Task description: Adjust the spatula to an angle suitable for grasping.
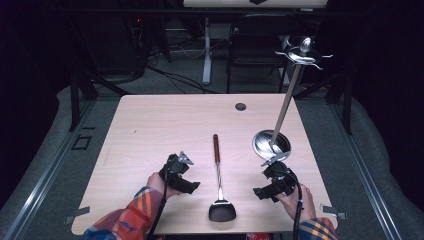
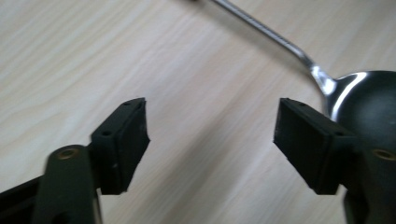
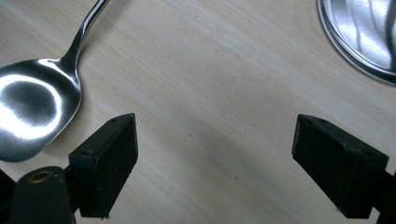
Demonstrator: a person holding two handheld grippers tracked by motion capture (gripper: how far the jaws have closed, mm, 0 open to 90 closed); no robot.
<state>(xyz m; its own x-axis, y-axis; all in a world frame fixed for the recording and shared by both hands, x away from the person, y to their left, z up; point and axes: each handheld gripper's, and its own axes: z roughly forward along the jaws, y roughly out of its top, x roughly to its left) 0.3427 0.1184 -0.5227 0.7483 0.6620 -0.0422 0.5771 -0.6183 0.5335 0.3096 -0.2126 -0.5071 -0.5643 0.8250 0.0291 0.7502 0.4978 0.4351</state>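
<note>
In the high view my left gripper [image 1: 192, 186] sits in the lower left-centre of the frame, resting low over the pale wooden table [image 1: 150, 130], its jaws spread apart with nothing between them. Its own view confirms the gap: bare wood between the two black pads, and at the right edge of that frame the dark bowl of the spatula [image 2: 369, 98] with its shiny stem running to the top. From above, the spatula [image 1: 219, 187] lies in the lower centre, blade near the table's front edge and reddish-brown handle pointing away from me, between my two grippers and touching neither. My right gripper [image 1: 260, 192] is at the lower right-centre, jaws likewise wide apart and empty. Its view shows the spatula's blade gleaming at the left edge and, in the upper right corner, the rim of the round steel base [image 3: 359, 37]. Only the high view reveals the stand's [image 1: 287, 102] tilted pole rising to a hooked top.
</note>
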